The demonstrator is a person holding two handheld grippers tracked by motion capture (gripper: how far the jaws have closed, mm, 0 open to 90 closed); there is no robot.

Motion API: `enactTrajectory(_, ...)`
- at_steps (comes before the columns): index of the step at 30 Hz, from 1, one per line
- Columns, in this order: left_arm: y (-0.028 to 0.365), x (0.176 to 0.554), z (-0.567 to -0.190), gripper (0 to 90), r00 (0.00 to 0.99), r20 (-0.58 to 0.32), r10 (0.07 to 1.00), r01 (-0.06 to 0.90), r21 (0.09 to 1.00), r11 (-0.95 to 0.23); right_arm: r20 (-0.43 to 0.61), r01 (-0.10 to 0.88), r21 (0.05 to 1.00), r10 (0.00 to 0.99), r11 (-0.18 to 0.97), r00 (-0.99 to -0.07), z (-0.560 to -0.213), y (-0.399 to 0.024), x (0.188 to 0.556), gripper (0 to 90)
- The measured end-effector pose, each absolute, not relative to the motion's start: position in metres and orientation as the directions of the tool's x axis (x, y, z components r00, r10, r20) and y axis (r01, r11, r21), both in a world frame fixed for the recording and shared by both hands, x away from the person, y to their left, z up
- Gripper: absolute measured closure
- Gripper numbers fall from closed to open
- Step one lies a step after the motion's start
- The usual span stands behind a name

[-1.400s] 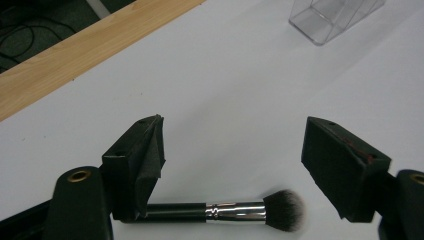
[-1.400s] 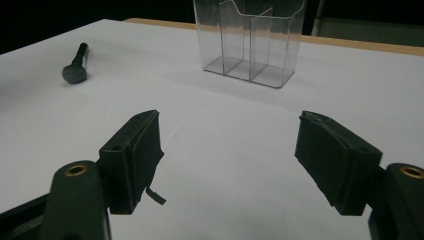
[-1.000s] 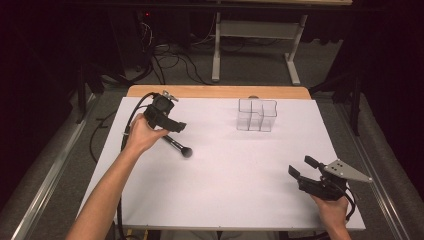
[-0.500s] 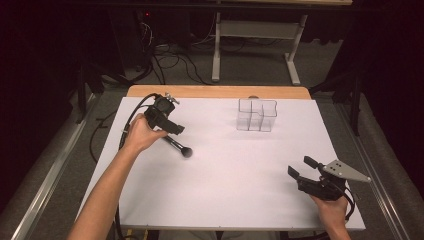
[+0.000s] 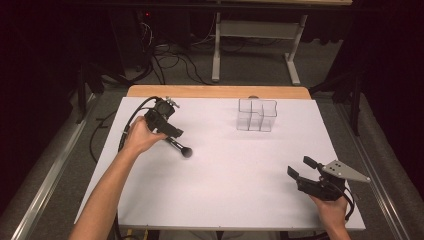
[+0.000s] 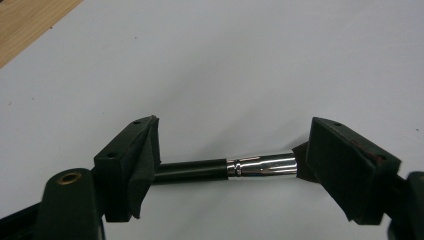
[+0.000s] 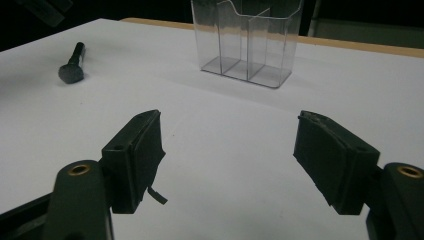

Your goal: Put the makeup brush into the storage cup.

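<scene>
A black makeup brush (image 5: 181, 147) with a silver ferrule lies on the white table top (image 5: 240, 170), left of centre. My left gripper (image 5: 171, 134) is right over its handle end. In the left gripper view the brush (image 6: 225, 167) runs crosswise from one jaw to the other, and the left gripper (image 6: 235, 127) is open, its jaws wide apart. My right gripper (image 5: 301, 166) is near the front right corner, open and holding nothing. In the right gripper view, the right gripper (image 7: 230, 120) faces a clear organizer (image 7: 247, 40), with the brush (image 7: 72, 65) far to the left.
The clear compartment organizer (image 5: 256, 115) stands upright at the back of the table, right of centre. A wooden strip (image 5: 215, 92) runs along the far edge. The left gripper's black cable (image 5: 131, 122) loops off the left side.
</scene>
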State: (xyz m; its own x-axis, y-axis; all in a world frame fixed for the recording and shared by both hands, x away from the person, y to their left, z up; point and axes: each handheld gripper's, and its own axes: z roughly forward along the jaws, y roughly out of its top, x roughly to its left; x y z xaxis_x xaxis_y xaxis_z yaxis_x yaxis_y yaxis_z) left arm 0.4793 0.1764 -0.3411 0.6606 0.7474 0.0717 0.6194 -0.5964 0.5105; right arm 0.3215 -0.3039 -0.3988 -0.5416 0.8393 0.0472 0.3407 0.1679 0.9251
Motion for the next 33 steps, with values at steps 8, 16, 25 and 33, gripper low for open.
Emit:
enactTrajectory(8, 0.176, 0.481, -0.348, 22.6, 0.673, 0.076, 0.736, 0.618, 0.490, -0.615, 0.045, 0.340, 0.925, 0.839, 0.170, -0.542, -0.399, -0.304, 0.322, 29.1)
enactTrajectory(16, 0.175, 0.482, -0.357, 23.6, 0.683, 0.091, 0.724, 0.615, 0.463, -0.638, 0.048, 0.344, 0.924, 0.839, 0.169, -0.541, -0.400, -0.305, 0.323, 29.2)
enactTrajectory(25, 0.176, 0.483, -0.363, 23.8, 0.699, 0.098, 0.709, 0.611, 0.434, -0.662, 0.049, 0.344, 0.923, 0.839, 0.169, -0.543, -0.400, -0.305, 0.323, 29.2)
enactTrajectory(33, 0.174, 0.483, -0.370, 21.7, 0.715, 0.087, 0.694, 0.609, 0.411, -0.678, 0.047, 0.344, 0.923, 0.835, 0.173, -0.548, -0.400, -0.304, 0.323, 29.3)
